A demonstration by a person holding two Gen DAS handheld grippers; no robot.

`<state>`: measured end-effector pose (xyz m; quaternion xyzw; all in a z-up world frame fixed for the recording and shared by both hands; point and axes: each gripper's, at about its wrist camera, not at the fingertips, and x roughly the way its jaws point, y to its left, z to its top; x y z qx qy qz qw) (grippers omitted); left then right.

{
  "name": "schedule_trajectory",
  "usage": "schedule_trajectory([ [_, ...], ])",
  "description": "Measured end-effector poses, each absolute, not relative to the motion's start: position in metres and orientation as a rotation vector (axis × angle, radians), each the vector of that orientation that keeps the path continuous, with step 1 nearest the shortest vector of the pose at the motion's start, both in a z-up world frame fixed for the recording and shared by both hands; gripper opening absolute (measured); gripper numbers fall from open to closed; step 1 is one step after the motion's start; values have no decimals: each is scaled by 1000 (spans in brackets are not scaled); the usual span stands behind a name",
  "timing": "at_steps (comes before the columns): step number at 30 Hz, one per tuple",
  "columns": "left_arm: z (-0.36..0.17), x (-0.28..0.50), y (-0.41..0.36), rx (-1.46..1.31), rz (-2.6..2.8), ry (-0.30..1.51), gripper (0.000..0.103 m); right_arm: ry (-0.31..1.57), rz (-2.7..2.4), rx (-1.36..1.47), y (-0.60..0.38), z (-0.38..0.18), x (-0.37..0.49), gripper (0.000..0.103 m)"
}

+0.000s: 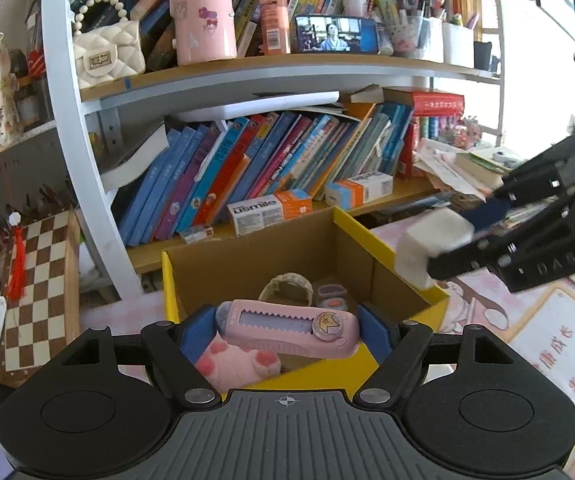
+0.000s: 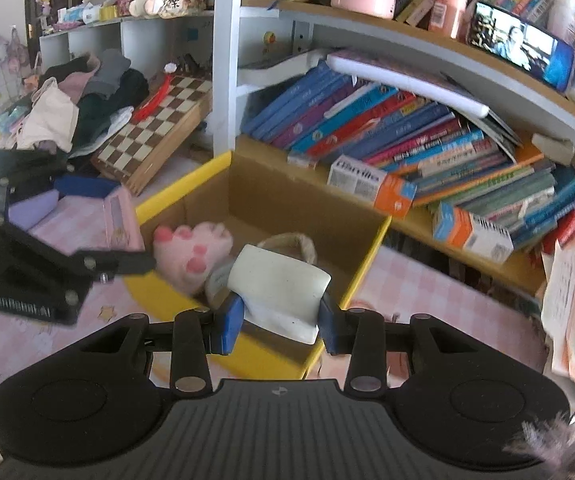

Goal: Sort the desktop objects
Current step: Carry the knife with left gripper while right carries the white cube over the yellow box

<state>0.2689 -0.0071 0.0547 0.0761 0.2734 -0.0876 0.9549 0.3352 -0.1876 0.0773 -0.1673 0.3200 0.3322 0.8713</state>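
Note:
My left gripper (image 1: 287,330) is shut on a pink utility knife (image 1: 287,334) and holds it over the near edge of a yellow cardboard box (image 1: 353,224). My right gripper (image 2: 279,320) is shut on a white eraser block (image 2: 283,288) above the box's near rim (image 2: 363,268). In the left wrist view the right gripper (image 1: 439,240) and eraser (image 1: 431,244) hover over the box's right wall. Inside the box lie a pink paw plush (image 2: 193,252), a beige watch strap (image 1: 287,288) and a small purple item (image 1: 331,296).
A bookshelf (image 1: 247,76) full of leaning books stands behind the box, with small cartons (image 1: 269,212) on its lower board. A chessboard (image 1: 35,292) leans at the left. A phone (image 1: 337,34) plays video on the upper shelf. Papers (image 2: 571,288) pile up at the right on the pink desk mat.

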Motion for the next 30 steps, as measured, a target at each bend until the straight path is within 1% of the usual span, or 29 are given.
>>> schedule_trajectory([
  [15,35,319,-26,162,-130,629,77,687,724,-400,-135,69,420,37],
  [30,0,366,-36,159,-90,756,78,800,752,-525,-60,13,479,37],
])
